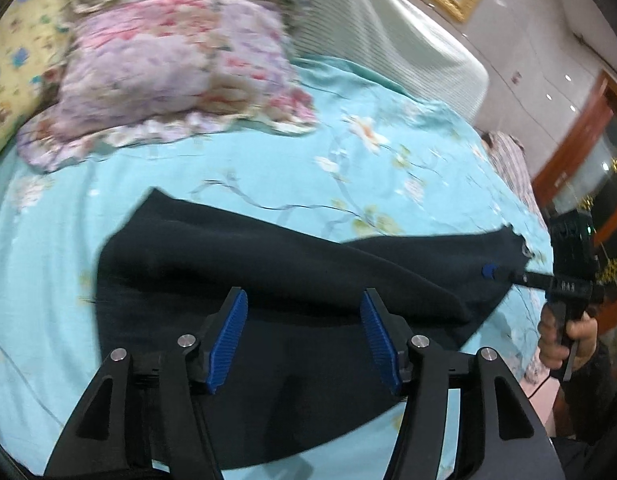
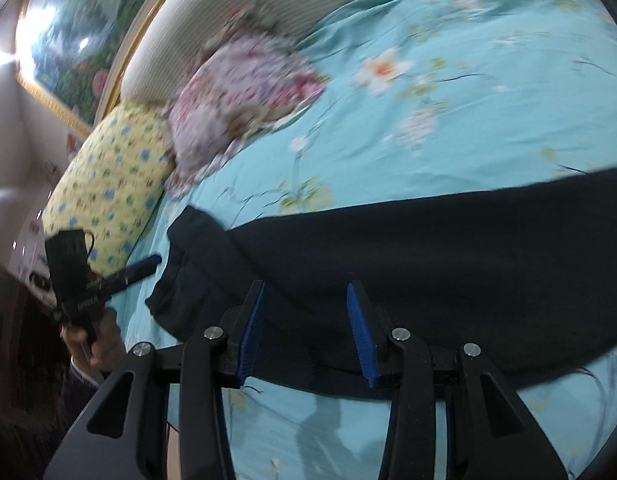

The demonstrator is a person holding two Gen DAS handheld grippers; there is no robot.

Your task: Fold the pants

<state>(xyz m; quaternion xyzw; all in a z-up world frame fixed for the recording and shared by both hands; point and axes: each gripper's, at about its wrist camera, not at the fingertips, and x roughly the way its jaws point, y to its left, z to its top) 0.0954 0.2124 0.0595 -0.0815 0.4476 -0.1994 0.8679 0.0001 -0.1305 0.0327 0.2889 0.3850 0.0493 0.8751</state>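
Dark navy pants (image 1: 268,264) lie folded lengthwise across a light blue flowered bedsheet (image 1: 348,152). My left gripper (image 1: 303,296) hovers open over the middle of the fabric, and its blue pads (image 1: 228,336) have nothing between them. Seen from the right wrist, my right gripper (image 2: 306,286) is also open above the pants (image 2: 428,264), its pads (image 2: 362,336) apart and empty. In the left wrist view the right gripper (image 1: 490,271) points at the pants' right end, with a hand (image 1: 564,336) on its grip. The left gripper (image 2: 148,262) reaches toward the left end in the right wrist view.
A pink and purple flowered pillow (image 1: 172,68) and a yellow pillow (image 2: 108,184) lie at the head of the bed. Behind them are a white ribbed headboard (image 1: 388,40) and a gold-framed painting (image 2: 68,48). A striped cloth (image 1: 508,160) hangs at the bed's right edge.
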